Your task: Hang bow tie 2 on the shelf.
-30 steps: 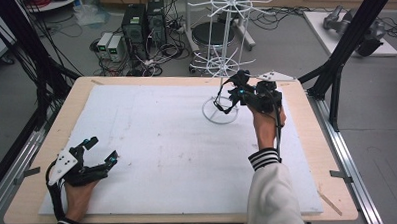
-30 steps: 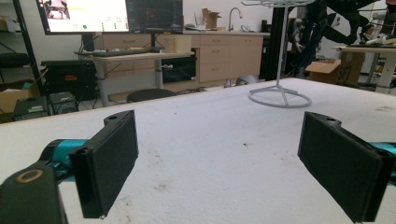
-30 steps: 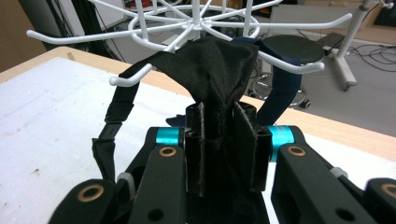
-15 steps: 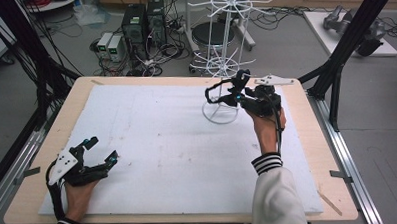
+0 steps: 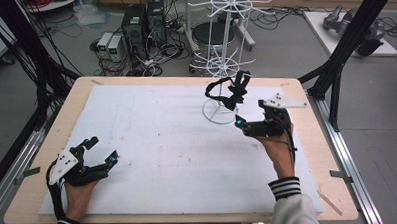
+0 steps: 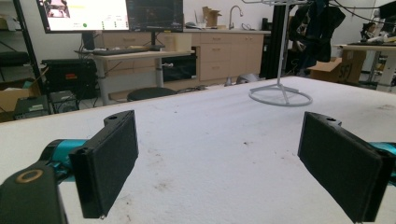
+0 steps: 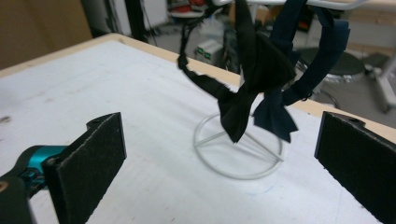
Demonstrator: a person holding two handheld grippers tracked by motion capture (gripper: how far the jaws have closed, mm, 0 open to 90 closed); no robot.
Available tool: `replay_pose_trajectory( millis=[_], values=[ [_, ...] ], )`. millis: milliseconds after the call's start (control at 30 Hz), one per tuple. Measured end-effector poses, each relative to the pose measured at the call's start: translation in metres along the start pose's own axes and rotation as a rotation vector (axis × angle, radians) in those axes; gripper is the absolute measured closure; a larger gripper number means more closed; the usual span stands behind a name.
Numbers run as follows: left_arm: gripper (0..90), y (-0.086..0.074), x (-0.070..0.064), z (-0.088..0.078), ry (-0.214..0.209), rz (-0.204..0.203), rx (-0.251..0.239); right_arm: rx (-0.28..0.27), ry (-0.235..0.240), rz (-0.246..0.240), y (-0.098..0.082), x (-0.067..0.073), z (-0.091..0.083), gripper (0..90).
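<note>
At the lower left of the high view we see the left gripper (image 5: 98, 151) resting on the white board (image 5: 152, 143), its jaws spread wide with nothing between them. Right of centre, near the board's far edge, stands a white wire rack (image 5: 220, 66); a black bow tie (image 5: 232, 93) hangs from it above its ring base (image 5: 219, 113), with a navy bow tie (image 7: 299, 70) just beside it in the right gripper view. Just right of the rack, the right gripper (image 5: 244, 125) has just been opening its jaws, which stand wide apart, clear of the ties.
</note>
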State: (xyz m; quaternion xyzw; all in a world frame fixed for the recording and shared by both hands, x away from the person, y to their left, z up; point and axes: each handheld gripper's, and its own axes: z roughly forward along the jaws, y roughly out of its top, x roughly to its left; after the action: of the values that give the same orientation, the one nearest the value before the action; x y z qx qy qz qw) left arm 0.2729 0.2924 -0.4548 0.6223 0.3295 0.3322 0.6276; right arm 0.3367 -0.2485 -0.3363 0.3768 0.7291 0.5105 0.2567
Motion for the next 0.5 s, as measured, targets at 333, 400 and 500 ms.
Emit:
replay_pose_trajectory(
  millis=[333,400,500],
  values=[
    [12.6,0.0,0.0,0.0,-0.001,0.0,-0.002,-0.203,-0.07,0.008,-0.085,0.013,-0.047,1.2],
    [12.6,0.0,0.0,0.0,0.0,-0.001,-0.002,-0.249,-0.086,0.028,-0.099,0.013,-0.052,1.2],
    [12.6,0.0,0.0,0.0,0.001,-0.001,-0.004,-0.283,-0.112,0.039,-0.112,0.013,-0.056,1.2]
  ],
)
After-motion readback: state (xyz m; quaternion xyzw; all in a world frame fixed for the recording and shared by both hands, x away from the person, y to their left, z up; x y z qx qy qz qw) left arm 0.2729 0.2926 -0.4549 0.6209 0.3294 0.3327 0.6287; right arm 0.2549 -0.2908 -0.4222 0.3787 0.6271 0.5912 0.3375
